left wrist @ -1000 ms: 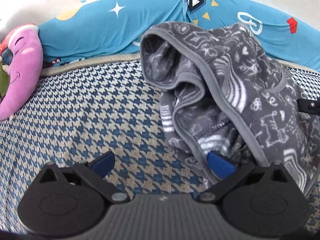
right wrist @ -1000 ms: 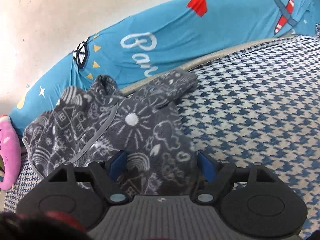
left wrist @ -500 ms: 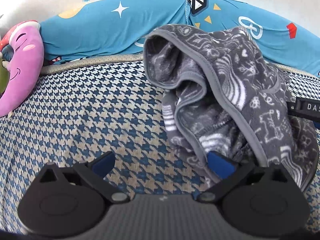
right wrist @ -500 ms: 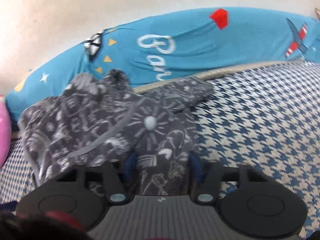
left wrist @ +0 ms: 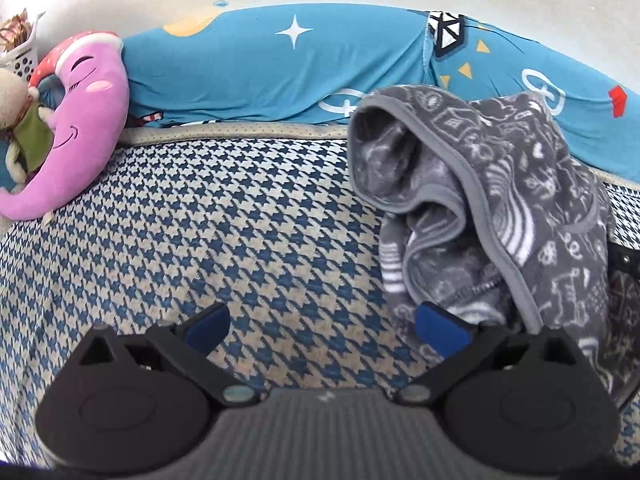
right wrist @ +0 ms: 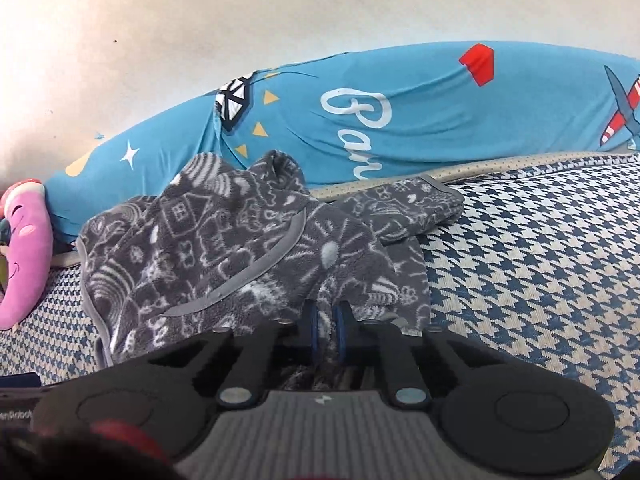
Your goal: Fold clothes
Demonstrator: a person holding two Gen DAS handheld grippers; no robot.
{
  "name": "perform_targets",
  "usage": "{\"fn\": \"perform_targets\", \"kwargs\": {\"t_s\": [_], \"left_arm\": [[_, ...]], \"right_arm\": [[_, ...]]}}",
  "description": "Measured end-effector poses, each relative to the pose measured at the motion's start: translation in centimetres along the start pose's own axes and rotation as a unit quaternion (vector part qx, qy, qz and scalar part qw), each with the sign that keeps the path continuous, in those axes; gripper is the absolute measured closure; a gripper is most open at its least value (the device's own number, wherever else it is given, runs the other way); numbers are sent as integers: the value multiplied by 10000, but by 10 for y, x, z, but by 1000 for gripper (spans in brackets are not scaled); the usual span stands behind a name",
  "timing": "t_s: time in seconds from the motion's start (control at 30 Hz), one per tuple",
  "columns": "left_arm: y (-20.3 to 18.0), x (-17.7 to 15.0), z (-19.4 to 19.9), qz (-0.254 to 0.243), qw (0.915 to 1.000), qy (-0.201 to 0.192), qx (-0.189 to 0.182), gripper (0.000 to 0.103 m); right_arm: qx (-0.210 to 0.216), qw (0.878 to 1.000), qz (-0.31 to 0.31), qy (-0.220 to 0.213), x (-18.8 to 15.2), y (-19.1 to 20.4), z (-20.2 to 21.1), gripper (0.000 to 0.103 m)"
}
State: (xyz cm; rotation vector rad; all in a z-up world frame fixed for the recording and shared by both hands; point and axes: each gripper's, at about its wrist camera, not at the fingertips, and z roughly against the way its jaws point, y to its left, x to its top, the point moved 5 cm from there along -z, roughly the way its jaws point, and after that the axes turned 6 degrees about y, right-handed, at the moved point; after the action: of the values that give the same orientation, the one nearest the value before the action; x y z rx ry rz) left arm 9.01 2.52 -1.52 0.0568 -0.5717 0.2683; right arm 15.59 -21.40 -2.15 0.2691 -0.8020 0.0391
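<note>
Since the earlier frames, the right gripper has closed from wide apart to a narrow pinch on the near edge of the grey fleece garment; the left gripper keeps its wide spread.

Left of the garment: a pink plush toy lies against a blue bolster, well apart from the garment.

Left gripper: jaws wide, holding nothing. Its body is level and low over the houndstooth bed cover. The left pad sits over bare cover; the right pad lies at the garment's near-left edge, partly under a fold. This placement likely prepares a second grasp point.

Garment: crumpled in a heap on the cover, hood opening uppermost, rear edge against the bolster, one sleeve stretched out to the right. It is not folded.

Right gripper: pads clamped on fabric at the near hem, body level, pointing toward the bolster. The edge hold probably serves to lift or spread the heap.
</note>
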Motion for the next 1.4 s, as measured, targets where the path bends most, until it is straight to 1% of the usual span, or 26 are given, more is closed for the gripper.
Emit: {"fn": "perform_targets", "kwargs": {"t_s": [0.17, 0.23, 0.27, 0.43, 0.53, 0.63, 0.73, 0.83, 0.87, 0.93, 1.0, 1.17, 1.2, 1.27, 1.3, 1.33, 1.37, 1.4], "left_arm": [[9, 8, 6, 256, 9994, -233, -47, 0], [14, 11, 9, 369, 9988, -316, -77, 0], [15, 12, 10, 403, 9984, -374, -92, 0], [15, 18, 18, 435, 9969, -643, -127, 0], [12, 20, 20, 394, 9965, -709, -210, 0], [8, 19, 23, 319, 9961, -799, -201, 0], [4, 18, 24, 291, 9956, -850, -263, 0], [-1, 17, 20, 226, 9961, -819, -228, 0], [-3, 17, 19, 214, 9964, -794, -227, 0], [-7, 18, 14, 189, 9968, -726, -269, 0], [-10, 17, 7, 186, 9975, -615, -280, 0], [-14, 13, -7, 219, 9989, -354, -220, 0], [-14, 13, -8, 208, 9990, -341, -180, 0], [-13, 12, -9, 180, 9993, -319, -122, 0], [-13, 11, -10, 176, 9993, -299, -102, 0], [-13, 11, -11, 175, 9994, -282, -89, 0], [-13, 10, -11, 179, 9994, -274, -88, 0], [-14, 10, -11, 176, 9994, -269, -83, 0]], "right_arm": [[501, 9983, 256, -158, 1, 15, 13, 92], [816, 9955, 443, -181, -2, 26, 17, 96], [989, 9935, 542, -163, -4, 32, 18, 96], [1088, 9900, 894, 4, -17, 50, 16, 96], [1146, 9872, 1104, 103, -25, 60, 14, 96], [1205, 9846, 1253, 196, -31, 67, 13, 96], [1292, 9812, 1404, 299, -37, 70, 13, 95], [1530, 9744, 1557, 535, -46, 77, 12, 96], [1483, 9733, 1659, 566, -51, 80, 12, 96], [1361, 9711, 1888, 520, -56, 84, 14, 96], [1401, 9691, 1976, 467, -56, 85, 20, 95], [1343, 9732, 1866, 77, -39, 72, 40, 94], [1282, 9754, 1793, -23, -34, 67, 43, 91], [1153, 9804, 1587, -159, -25, 56, 45, 79], [1081, 9831, 1464, -200, -20, 50, 45, 66], [1009, 9855, 1341, -241, -16, 44, 44, 57], [936, 9877, 1217, -282, -12, 39, 43, 55], [863, 9897, 1093, -323, -8, 33, 42, 48]]}}
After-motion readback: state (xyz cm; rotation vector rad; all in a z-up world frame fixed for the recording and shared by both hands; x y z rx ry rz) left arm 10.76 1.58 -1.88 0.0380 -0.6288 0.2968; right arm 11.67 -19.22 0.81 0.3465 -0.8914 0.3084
